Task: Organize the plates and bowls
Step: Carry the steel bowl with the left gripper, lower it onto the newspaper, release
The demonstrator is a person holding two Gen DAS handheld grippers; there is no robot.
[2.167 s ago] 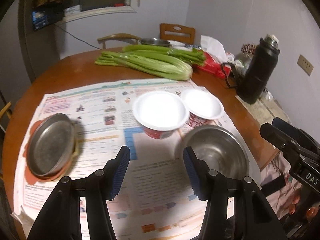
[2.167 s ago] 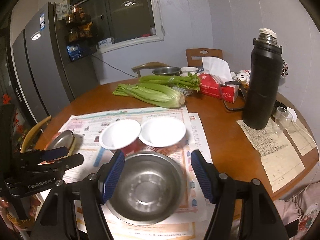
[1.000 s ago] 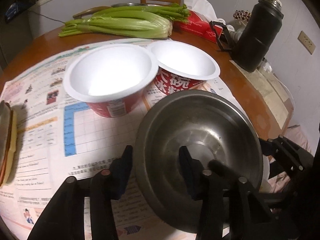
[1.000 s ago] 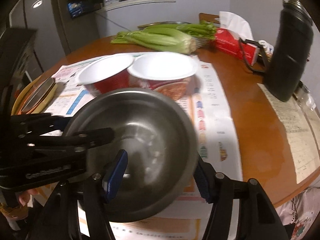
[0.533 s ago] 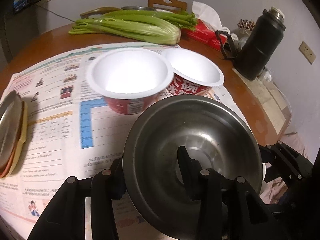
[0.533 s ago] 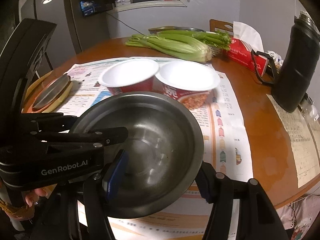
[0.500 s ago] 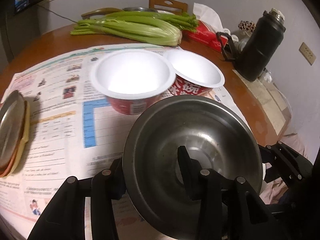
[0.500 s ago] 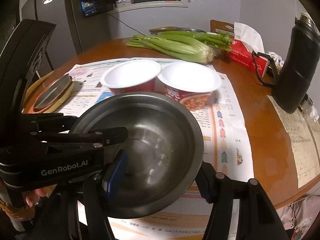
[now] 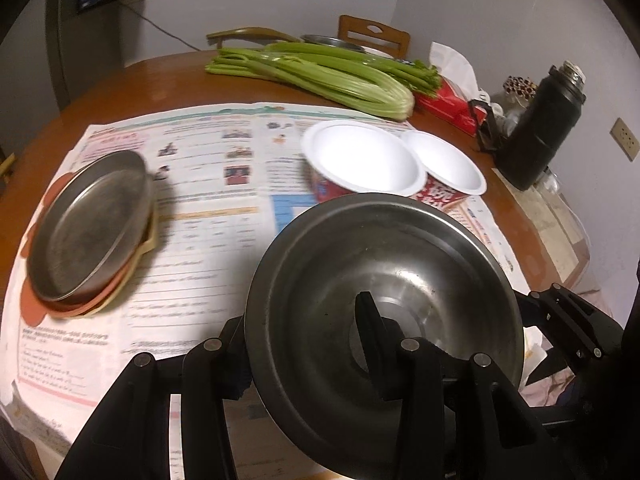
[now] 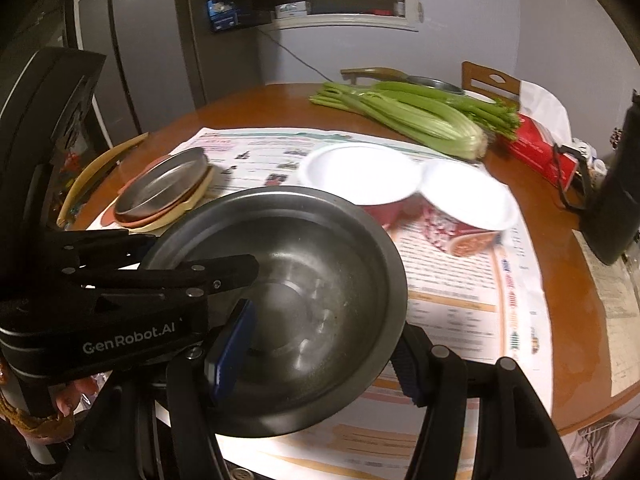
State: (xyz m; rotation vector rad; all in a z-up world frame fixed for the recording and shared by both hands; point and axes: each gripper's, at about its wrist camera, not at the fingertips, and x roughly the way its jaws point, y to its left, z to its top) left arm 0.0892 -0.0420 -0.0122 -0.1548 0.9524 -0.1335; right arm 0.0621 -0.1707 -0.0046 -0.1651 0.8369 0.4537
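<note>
Both fisheye views were dim and warm-toned, lit from overhead. Black vignette filled the corners, and straight lines bowed toward the edges. Soft glare lay on the steel bowl [image 9: 400, 264] interior and on the glossy wooden table [image 10: 560, 280]. The stacked plates [image 9: 90, 224] cast a shadow onto the newspaper [image 9: 208, 200]. Motion blur smeared the print and the white bowls [image 10: 360, 178] in the right wrist view.

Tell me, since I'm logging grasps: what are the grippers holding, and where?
Both hold the steel bowl: left gripper clamps its left rim, right gripper its right rim.
</note>
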